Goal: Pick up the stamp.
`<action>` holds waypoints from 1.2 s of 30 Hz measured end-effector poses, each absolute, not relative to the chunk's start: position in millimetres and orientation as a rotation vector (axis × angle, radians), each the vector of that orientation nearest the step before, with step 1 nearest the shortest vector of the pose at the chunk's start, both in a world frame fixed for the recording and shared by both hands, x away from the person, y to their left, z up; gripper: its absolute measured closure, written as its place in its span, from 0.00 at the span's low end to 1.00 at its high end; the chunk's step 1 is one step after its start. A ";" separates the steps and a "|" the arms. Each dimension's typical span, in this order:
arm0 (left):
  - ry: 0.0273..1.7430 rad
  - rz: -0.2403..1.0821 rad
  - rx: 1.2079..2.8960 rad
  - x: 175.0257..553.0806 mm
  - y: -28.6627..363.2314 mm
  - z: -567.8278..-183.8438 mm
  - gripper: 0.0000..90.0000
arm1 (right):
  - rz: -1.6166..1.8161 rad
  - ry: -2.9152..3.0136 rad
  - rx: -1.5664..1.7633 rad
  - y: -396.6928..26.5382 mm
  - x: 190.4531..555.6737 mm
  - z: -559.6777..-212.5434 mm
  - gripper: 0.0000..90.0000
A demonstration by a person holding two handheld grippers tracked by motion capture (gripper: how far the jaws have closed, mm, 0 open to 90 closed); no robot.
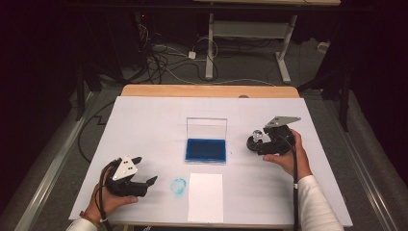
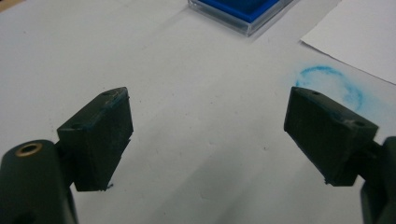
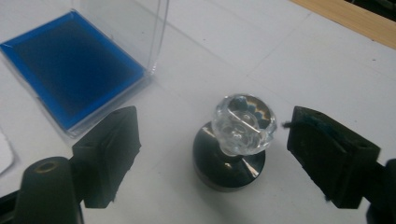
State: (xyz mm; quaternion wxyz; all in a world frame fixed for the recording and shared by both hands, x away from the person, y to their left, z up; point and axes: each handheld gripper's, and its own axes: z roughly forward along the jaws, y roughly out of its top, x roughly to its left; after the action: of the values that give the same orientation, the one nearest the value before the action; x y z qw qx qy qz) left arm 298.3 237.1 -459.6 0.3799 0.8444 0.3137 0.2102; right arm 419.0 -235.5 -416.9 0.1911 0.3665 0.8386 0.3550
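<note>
While the right gripper [image 3: 212, 154] stands with its jaws spread wide on either side of the stamp [image 3: 233, 144], not touching it, the step in hand looks like the reach for a pickup. That stamp, a round black base with a clear faceted knob, stands upright toward the right side of the white-covered table [image 1: 144, 120], just right of the open blue ink pad [image 1: 206, 149]. The next move calls for closing squarely on the knob, then lifting straight so the base does not tip. The left gripper [image 2: 208, 135] waits near the table's front left corner, jaws wide and empty. By count: one stamp, one ink pad with its clear lid raised, one blank paper sheet [image 1: 205, 197] at the front edge, and one faint blue ring [image 1: 178, 186] just left of it, probably an earlier stamp print, though it is too smudged to be sure.
</note>
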 end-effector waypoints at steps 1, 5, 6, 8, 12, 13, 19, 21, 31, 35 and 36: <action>0.799 0.543 2.152 297.9 237.2 -459.0 0.17 | 0.998 2.353 1.026 -235.3 419.9 -417.3 0.24; 0.787 0.540 2.152 296.9 237.7 -457.8 0.17 | 0.946 2.360 1.022 -232.1 424.9 -420.2 0.29; 0.784 0.530 2.159 297.3 237.8 -457.9 0.18 | 0.933 2.370 1.017 -231.0 426.4 -420.9 0.29; 0.786 0.520 2.165 297.8 237.8 -458.6 0.18 | 0.908 2.366 1.023 -228.8 428.8 -422.9 0.31; 0.783 0.518 2.167 297.8 238.1 -458.3 0.19 | 0.888 2.381 1.025 -226.6 434.6 -427.6 0.36; 0.783 0.518 2.167 297.8 238.1 -458.3 0.20 | 0.888 2.381 1.025 -226.6 434.6 -427.6 0.36; 0.777 0.499 2.193 298.8 237.4 -459.7 0.20 | 0.912 2.383 1.005 -228.2 434.5 -424.6 0.46; 0.777 0.495 2.201 299.4 236.5 -460.4 0.20 | 0.927 2.375 1.014 -229.2 434.0 -423.7 0.53; 0.774 0.497 2.217 299.3 234.5 -461.0 0.20 | 0.835 2.366 1.025 -227.8 435.1 -425.8 0.57; 0.770 0.497 2.226 299.3 233.4 -461.3 0.21 | 0.796 2.370 1.024 -225.2 435.7 -427.1 0.60; 0.768 0.496 2.227 299.2 233.2 -461.5 0.21 | 0.809 2.367 1.022 -225.8 435.5 -425.5 0.60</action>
State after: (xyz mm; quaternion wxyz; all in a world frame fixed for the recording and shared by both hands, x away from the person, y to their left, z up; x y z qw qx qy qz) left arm 299.2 233.2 -461.5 0.3589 0.8634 0.2979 0.1923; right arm 435.5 -225.8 -425.5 0.2180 0.3691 0.8549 0.2921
